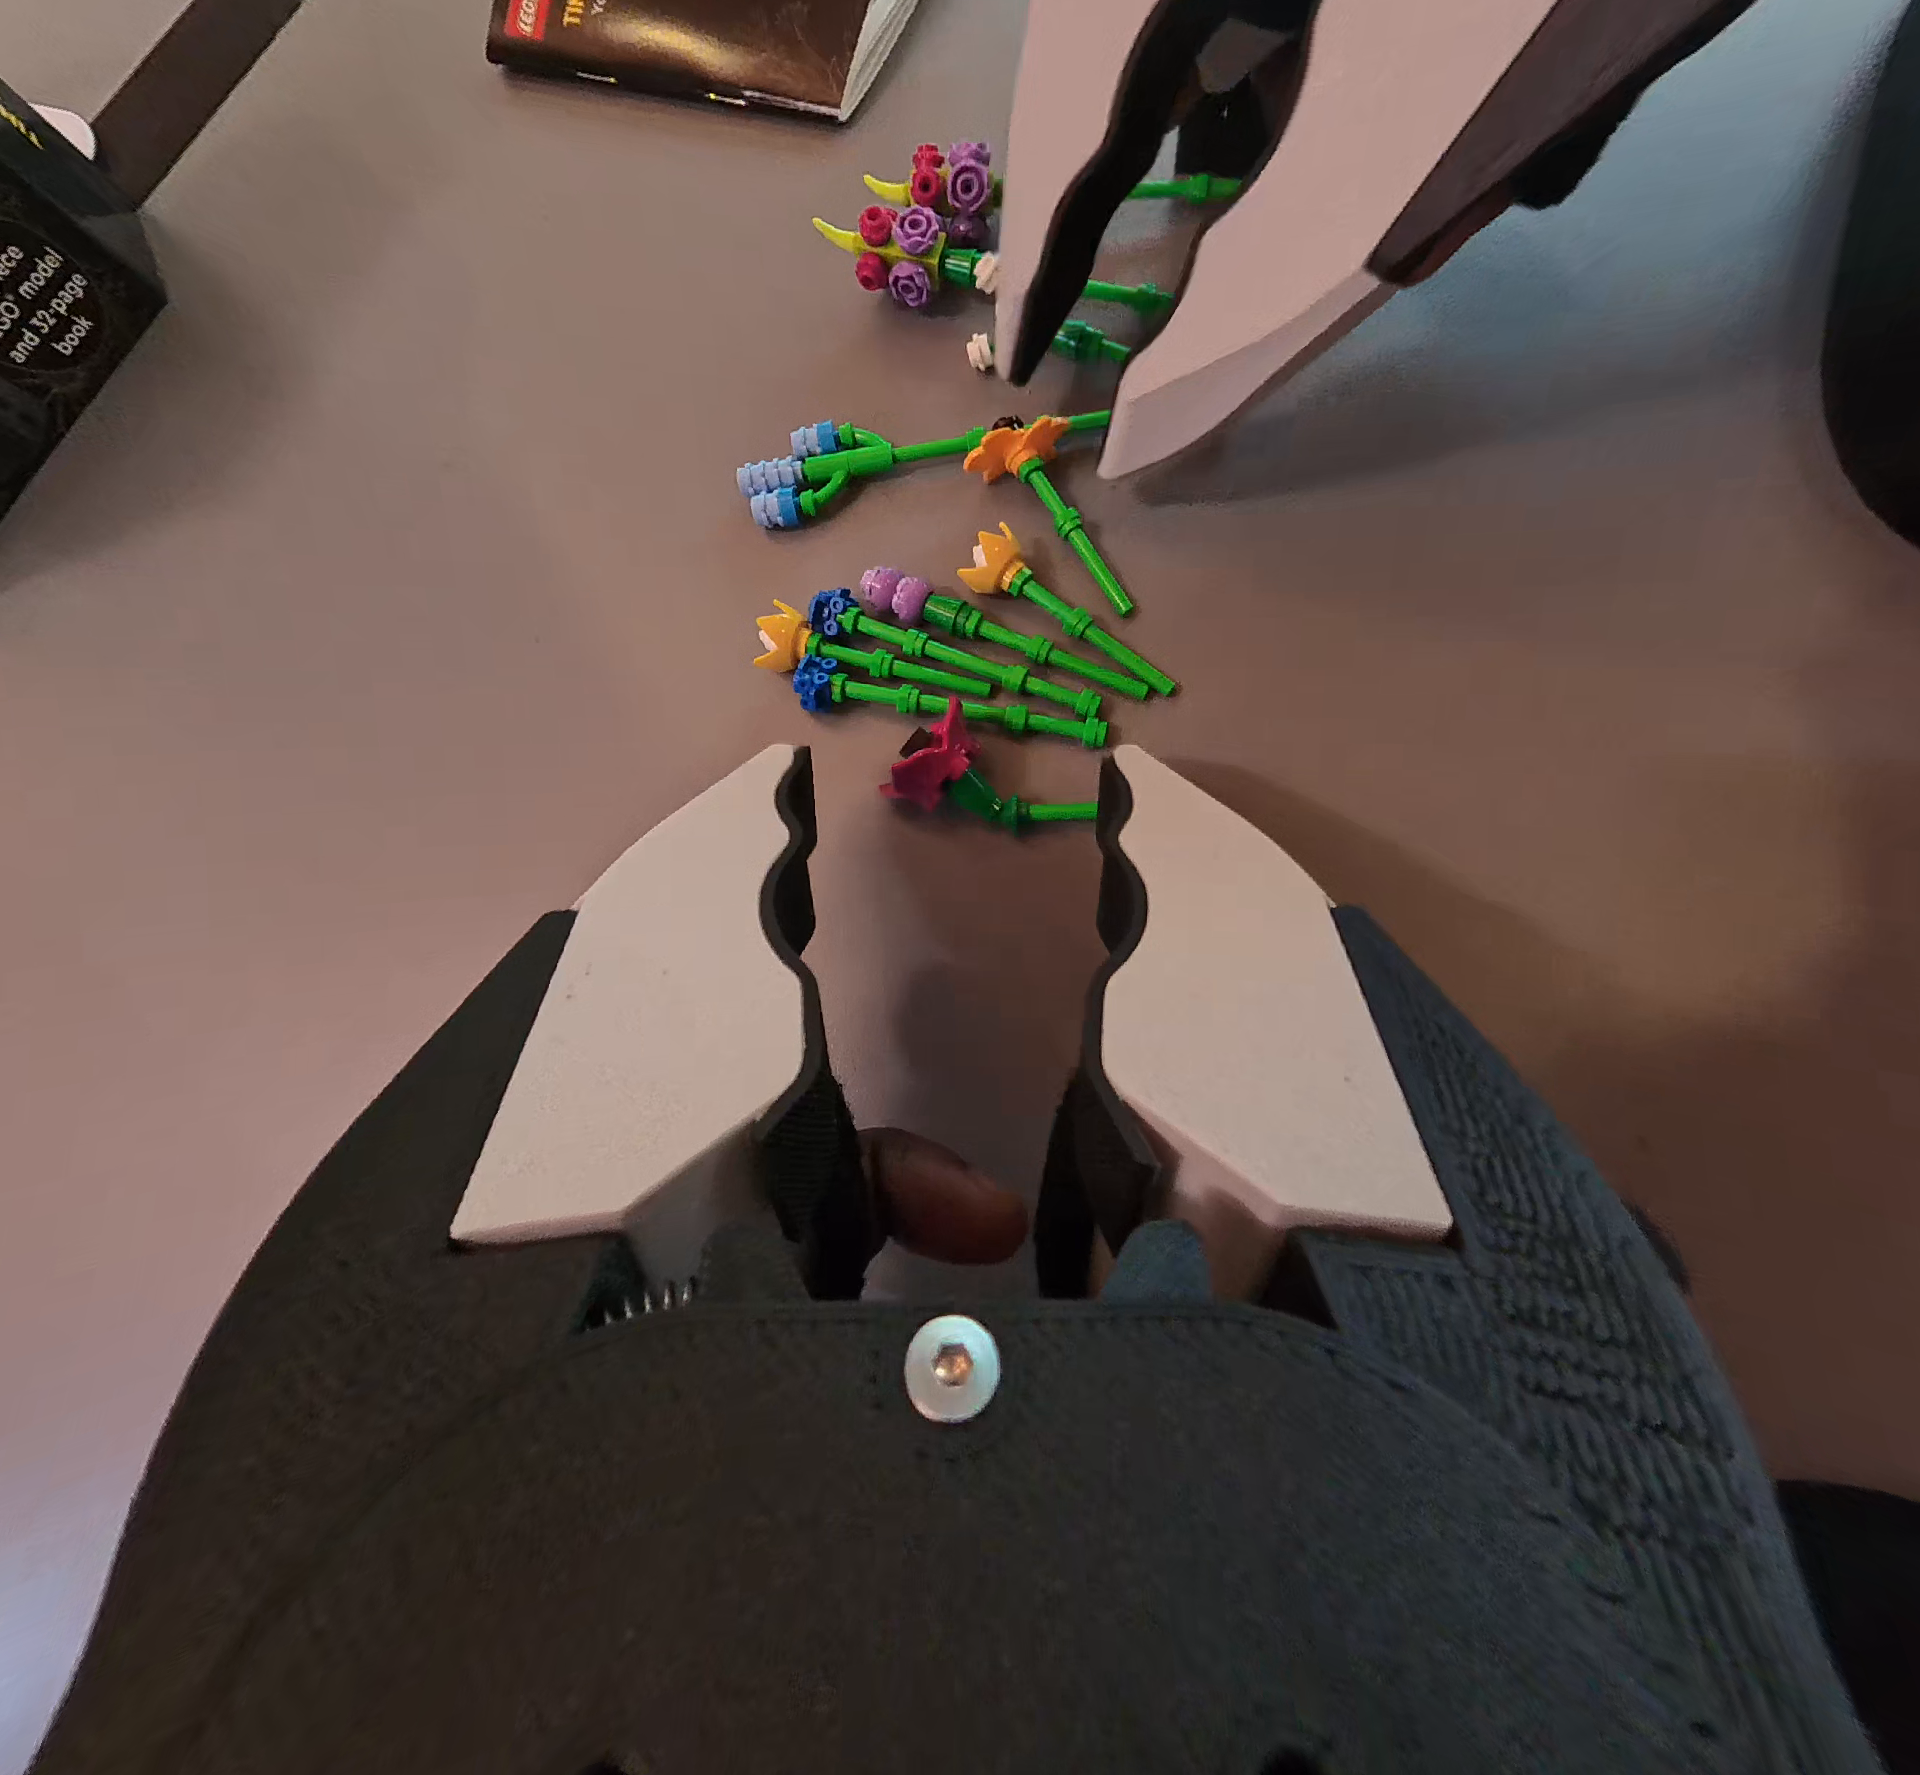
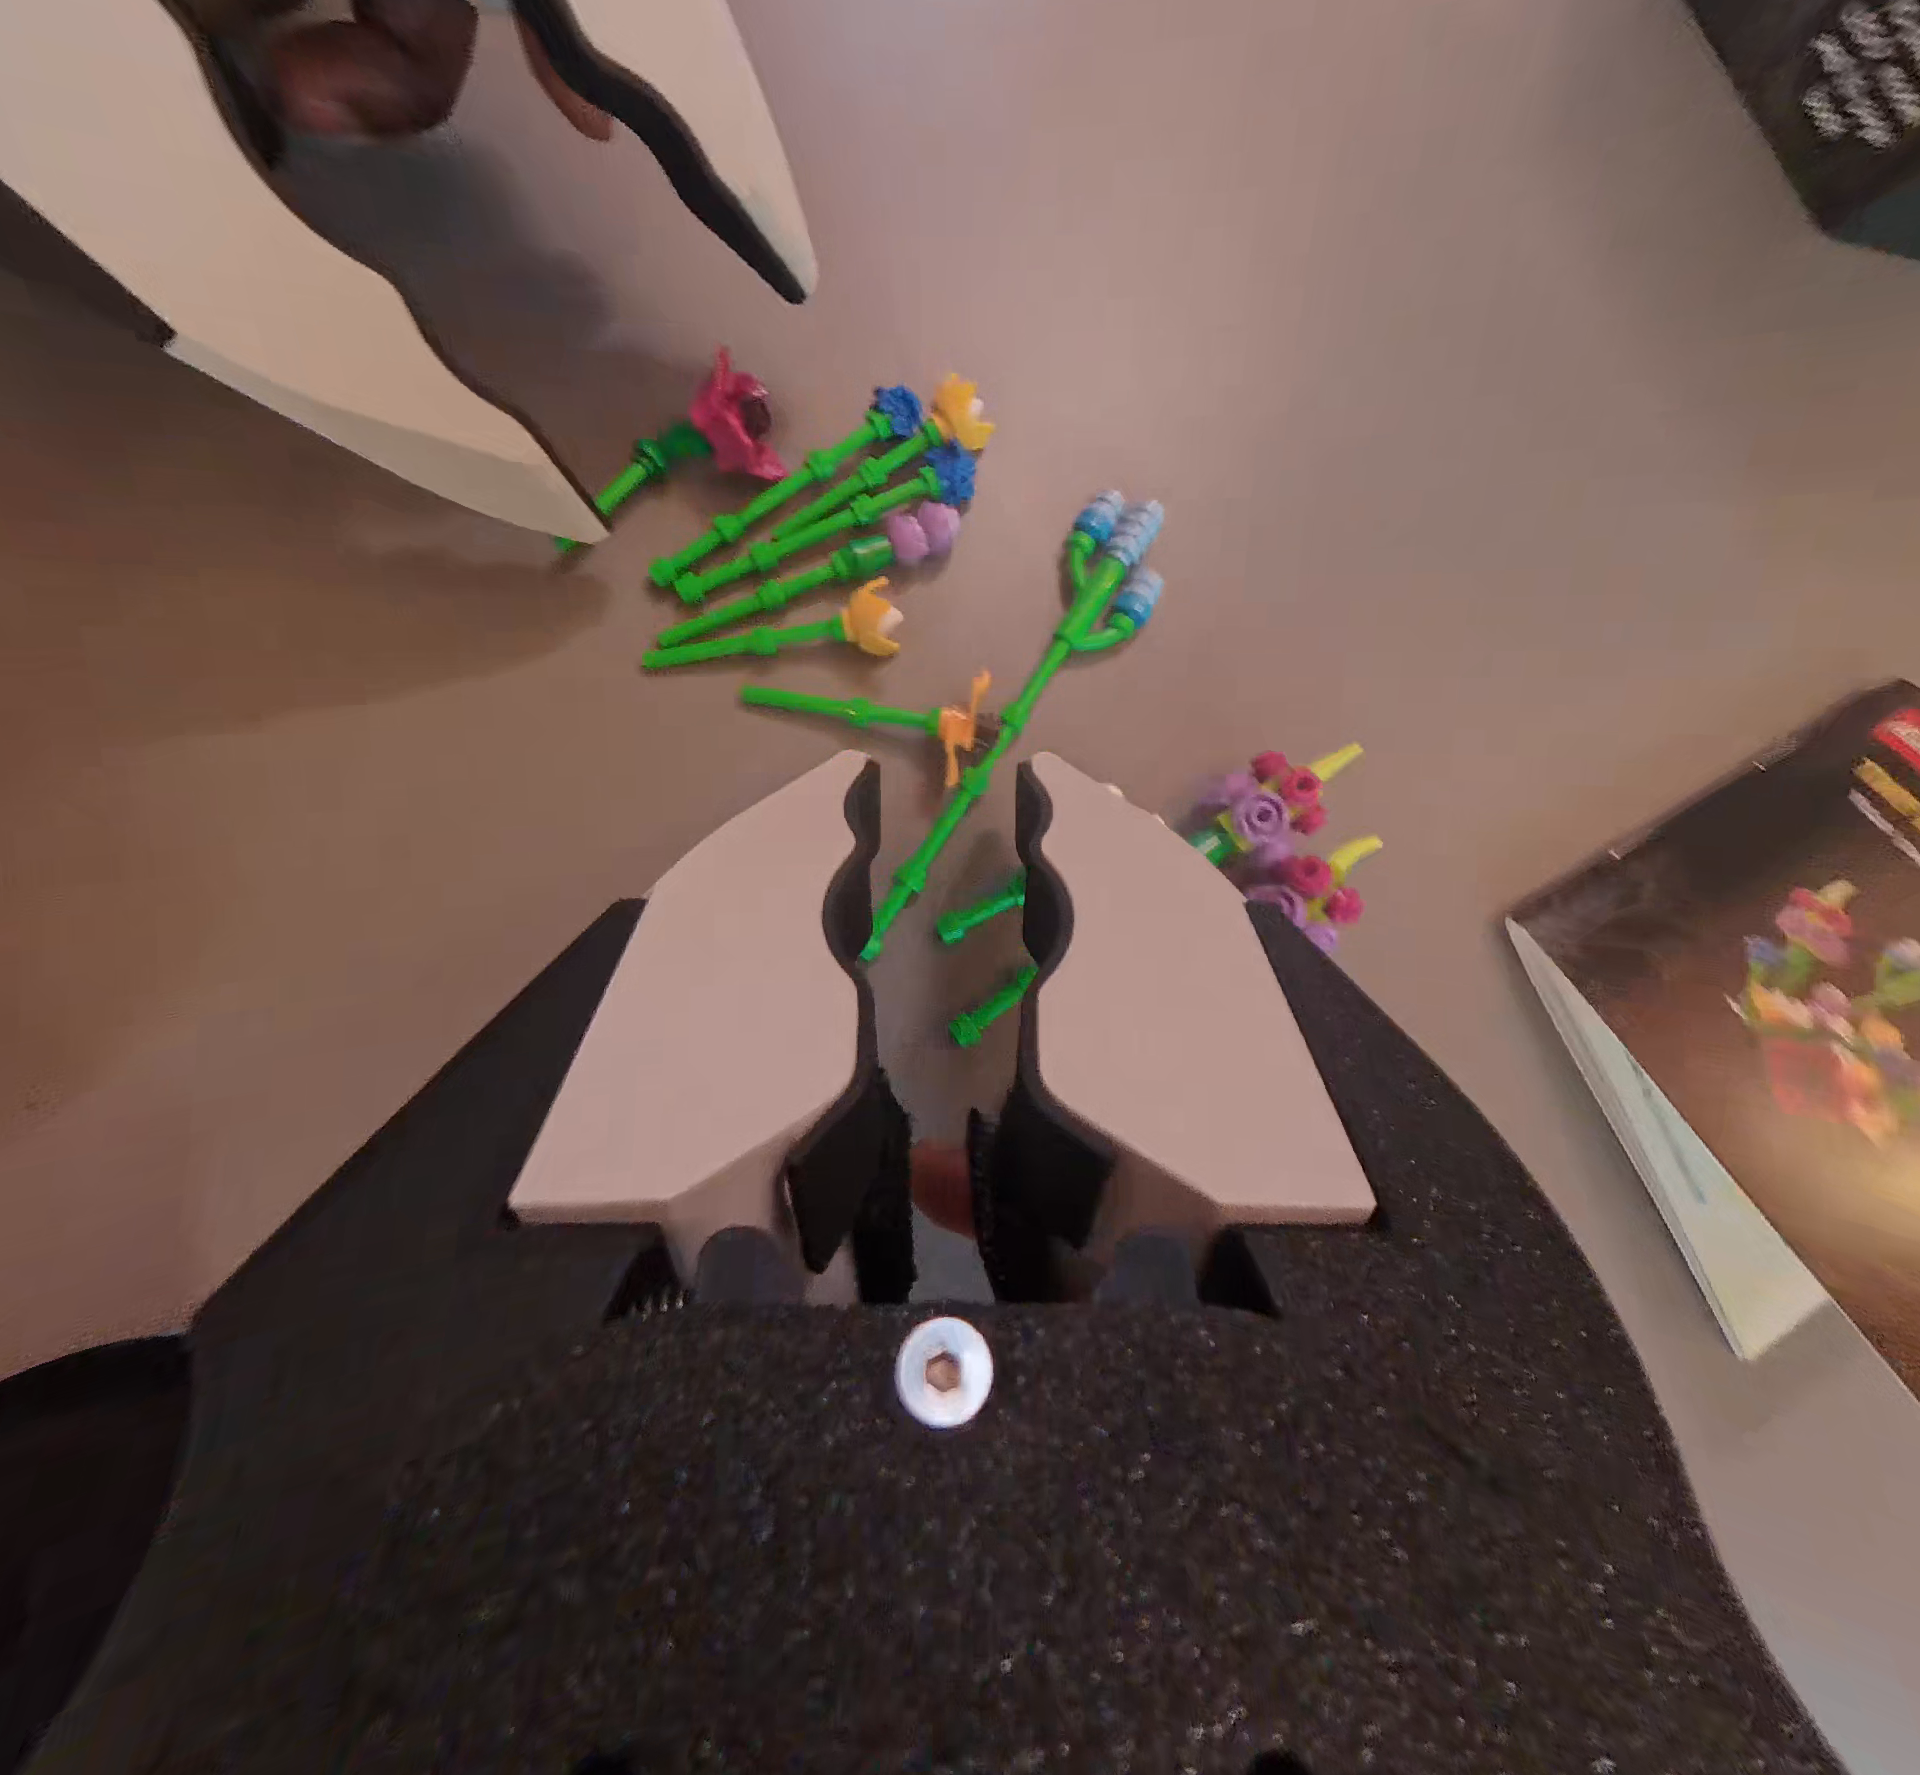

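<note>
Brick flowers laid out between two open tools

Brick-built flowers are spread over the grey surface [image 1: 416, 582]. Nearest the left tool [image 1: 954, 757], just ahead of its tips, a magenta flower [image 1: 932, 766] is seen lying flat; its jaws are held well apart with nothing gripped. Beyond it, a bundle of green-stemmed blooms [image 1: 935, 660] is laid side by side, then a light-blue sprig [image 1: 805, 476] crossed by an orange flower [image 1: 1013, 449]. The right tool [image 2: 945, 764] is held over that sprig's stem, jaws parted moderately and empty; two short green stems [image 2: 987, 956] are seen below its fingers. Purple-and-pink clusters [image 2: 1283, 837] lie just right of it, a booklet [image 2: 1745, 1019] farther right.
</note>
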Available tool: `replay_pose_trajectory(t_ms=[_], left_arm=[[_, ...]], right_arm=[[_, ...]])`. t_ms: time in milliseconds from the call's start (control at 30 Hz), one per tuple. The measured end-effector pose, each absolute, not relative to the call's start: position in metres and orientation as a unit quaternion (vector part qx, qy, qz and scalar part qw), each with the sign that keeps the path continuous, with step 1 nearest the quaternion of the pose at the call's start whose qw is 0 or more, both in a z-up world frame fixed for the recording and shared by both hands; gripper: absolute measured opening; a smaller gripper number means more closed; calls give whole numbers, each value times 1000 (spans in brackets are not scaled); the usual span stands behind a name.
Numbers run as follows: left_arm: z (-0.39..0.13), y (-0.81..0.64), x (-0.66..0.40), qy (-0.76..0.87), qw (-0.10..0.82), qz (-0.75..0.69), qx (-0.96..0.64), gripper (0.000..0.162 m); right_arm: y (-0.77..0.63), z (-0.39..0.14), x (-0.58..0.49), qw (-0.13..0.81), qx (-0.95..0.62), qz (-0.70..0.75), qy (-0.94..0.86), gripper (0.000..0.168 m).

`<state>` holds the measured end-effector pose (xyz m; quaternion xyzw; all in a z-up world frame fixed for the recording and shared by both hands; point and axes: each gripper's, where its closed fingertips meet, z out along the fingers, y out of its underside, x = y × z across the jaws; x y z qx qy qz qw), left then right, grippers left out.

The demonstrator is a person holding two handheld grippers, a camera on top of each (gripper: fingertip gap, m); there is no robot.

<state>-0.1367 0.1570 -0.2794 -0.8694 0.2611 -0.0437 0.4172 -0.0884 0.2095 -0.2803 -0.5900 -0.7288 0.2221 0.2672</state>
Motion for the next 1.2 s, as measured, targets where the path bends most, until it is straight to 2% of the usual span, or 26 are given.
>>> replay_pose_trajectory(t_ms=[200, 433, 567, 633, 733, 800, 900, 967, 1100, 1200], left_arm=[[-288, 155, -143, 263, 399, -37, -878, 51], [-288, 156, -146, 255, 399, -36, -880, 46], [-289, 159, -146, 240, 405, -34, -882, 42], [-289, 161, -146, 233, 406, -32, -883, 40], [-286, 160, -149, 204, 403, -41, -891, 33], [-283, 160, -151, 169, 403, -63, -897, 26], [-285, 160, -157, 128, 396, -66, -907, 19], [-286, 161, -157, 110, 394, -69, -910, 17], [-287, 163, -158, 74, 398, -75, -911, 17], [-287, 164, -156, 56, 402, -75, -911, 18]], right_arm=[[205, -288, -101, 244, -514, 221, -792, 11], [212, -288, -111, 201, -325, 173, -908, 11], [214, -289, -118, 186, -276, 163, -929, 13], [219, -286, -117, 179, -294, 156, -926, 24], [223, -269, -114, 205, -358, 190, -891, 22], [236, -266, -104, 207, -462, 185, -842, 19], [220, -271, -82, 159, -585, 216, -766, 26], [206, -273, -76, 171, -615, 232, -735, 29], [206, -289, -66, 218, -659, 164, -701, 26], [196, -292, -67, 222, -692, 167, -666, 16]])
